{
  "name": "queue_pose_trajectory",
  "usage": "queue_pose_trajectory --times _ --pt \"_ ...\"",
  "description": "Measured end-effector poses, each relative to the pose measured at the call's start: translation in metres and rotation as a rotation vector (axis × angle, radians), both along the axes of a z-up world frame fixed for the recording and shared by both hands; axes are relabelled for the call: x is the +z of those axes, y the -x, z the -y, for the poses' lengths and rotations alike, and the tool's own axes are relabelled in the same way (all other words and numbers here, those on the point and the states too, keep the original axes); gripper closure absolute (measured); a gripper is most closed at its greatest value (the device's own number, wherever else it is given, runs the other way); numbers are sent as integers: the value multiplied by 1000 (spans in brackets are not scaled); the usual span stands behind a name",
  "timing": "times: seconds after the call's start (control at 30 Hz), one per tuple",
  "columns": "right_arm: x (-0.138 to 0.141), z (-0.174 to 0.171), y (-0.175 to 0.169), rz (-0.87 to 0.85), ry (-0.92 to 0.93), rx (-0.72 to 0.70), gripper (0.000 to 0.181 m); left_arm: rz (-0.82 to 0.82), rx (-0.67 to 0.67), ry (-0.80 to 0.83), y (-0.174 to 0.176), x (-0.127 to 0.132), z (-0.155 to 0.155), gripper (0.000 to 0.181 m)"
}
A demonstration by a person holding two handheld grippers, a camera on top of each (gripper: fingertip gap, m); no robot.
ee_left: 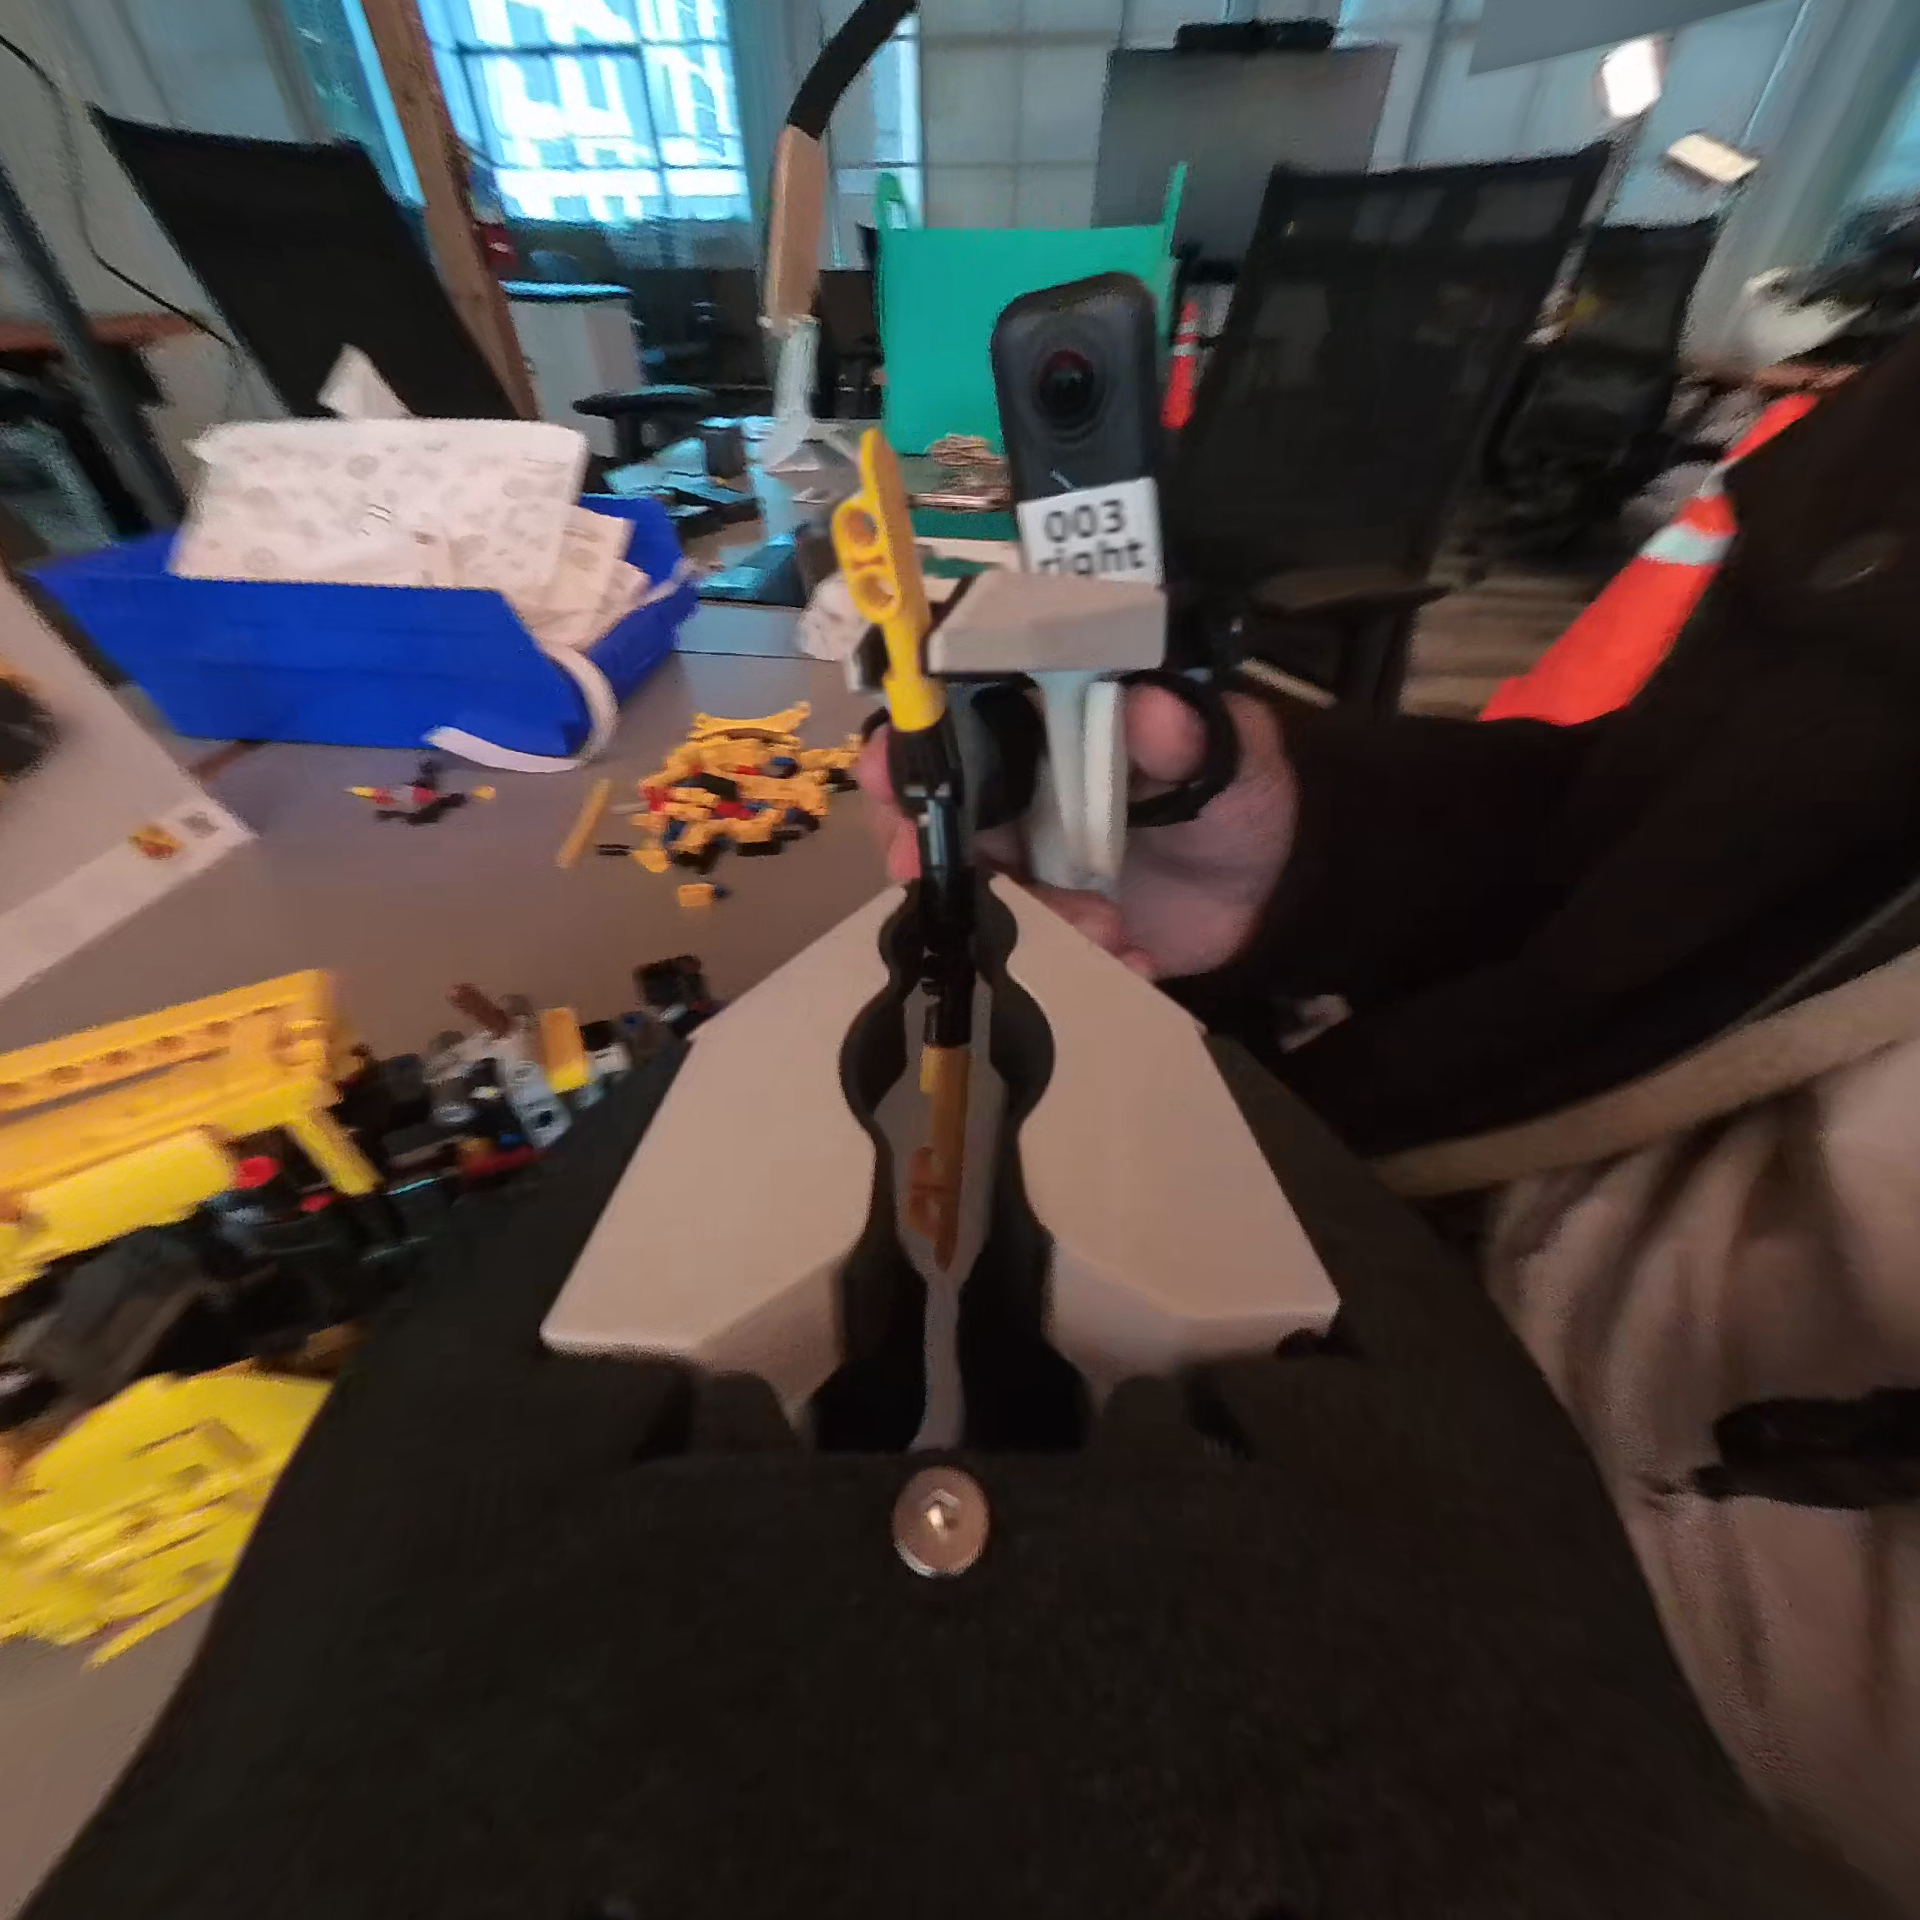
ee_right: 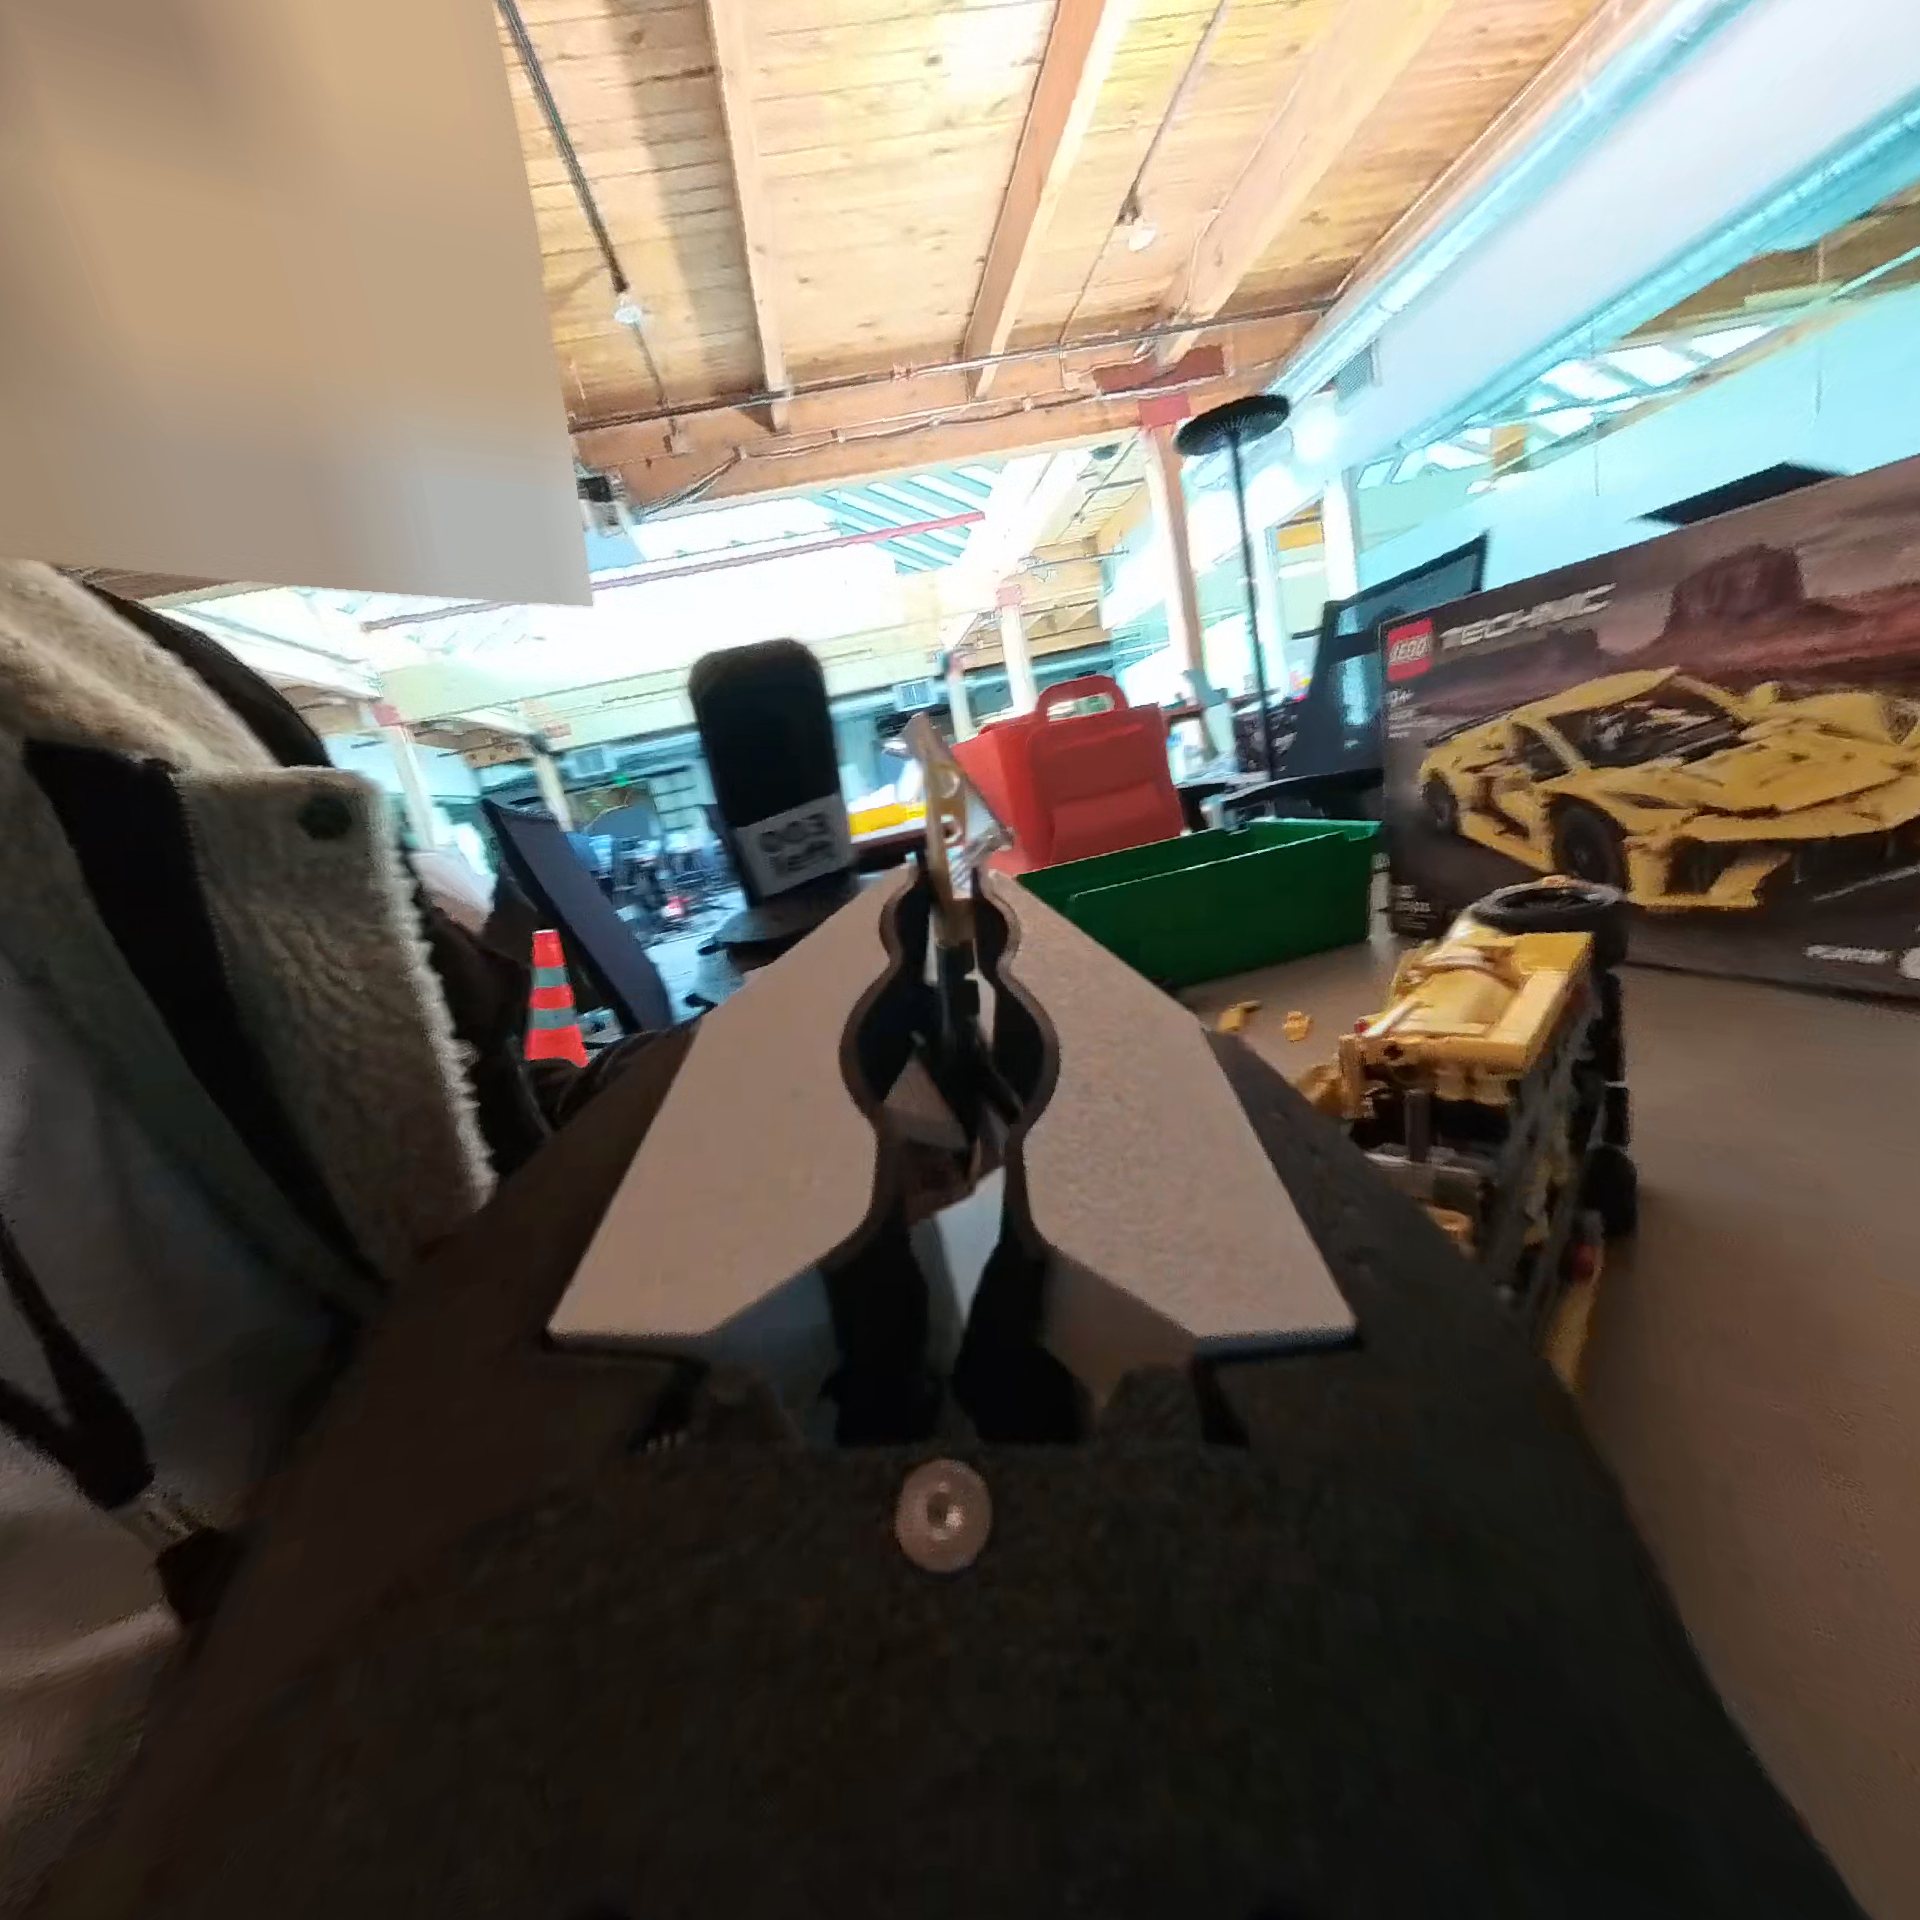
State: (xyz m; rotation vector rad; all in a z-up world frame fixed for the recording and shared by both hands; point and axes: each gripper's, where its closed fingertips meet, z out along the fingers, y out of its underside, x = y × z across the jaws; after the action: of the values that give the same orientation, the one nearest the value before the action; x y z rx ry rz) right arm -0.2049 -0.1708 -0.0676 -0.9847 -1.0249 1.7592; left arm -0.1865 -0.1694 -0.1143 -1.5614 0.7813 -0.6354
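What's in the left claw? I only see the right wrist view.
Observer: The left claw is shut on the same yellow-and-black piece as the right claw.
Operator: Where are the loose bits?
Observer: A yellow pile lies on the table, beyond the claws.
Operator: Any box there?
Observer: A blue bin of white papers stands left of the pile, farther back.

The left gripper (ee_left: 940,914) is pointing forward with its jaws drawn nearly together, pinching a thin part. Facing it, the right gripper (ee_left: 914,644) is being carried upright in a bare hand (ee_left: 1174,821), dark sleeve behind. In the right wrist view, the right gripper's (ee_right: 951,883) jaws are likewise clamping close.
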Motion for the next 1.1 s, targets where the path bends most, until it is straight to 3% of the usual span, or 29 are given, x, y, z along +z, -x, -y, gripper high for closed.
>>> queue_pose_trajectory --times 0.07,0.23,0.33,0.47,0.57,0.73,0.83,0.9,0.97,1.0,1.03,1.1 --pt "-7 -12 2 37 -31 -75 172 -187 152 -143 20 -4 -13 174" --pt "-36 -29 19 303 13 -169 145 -1028 573 -723 90 -5 -32 175" --pt "-42 -24 34 365 -61 -247 134 -1274 673 -863 108 -15 -34 175" --pt "-64 -26 53 515 -122 -344 139 -1273 720 -864 108 -21 -33 175" --pt "-68 -26 57 536 -152 -380 169 -1264 751 -861 111 -18 -32 175" --pt "-67 -25 57 528 -224 -383 169 -1116 708 -768 108 -24 -29 175" --pt "-72 -23 56 549 -265 -343 170 -1021 678 -697 104 -27 -30 144" --pt "-69 -16 57 526 -260 -308 170 -1067 658 -708 101 -35 -33 138" --pt "-72 -10 59 546 -266 -287 170 -1124 686 -787 99 -34 -32 150" --pt "-74 -10 59 549 -270 -283 169 -1144 723 -836 102 -27 -31 170" --pt "-72 -9 58 535 -256 -277 169 -1158 734 -871 102 -24 -30 177" --pt "-71 -9 59 524 -210 -272 169 -1175 744 -883 102 -22 -30 177"
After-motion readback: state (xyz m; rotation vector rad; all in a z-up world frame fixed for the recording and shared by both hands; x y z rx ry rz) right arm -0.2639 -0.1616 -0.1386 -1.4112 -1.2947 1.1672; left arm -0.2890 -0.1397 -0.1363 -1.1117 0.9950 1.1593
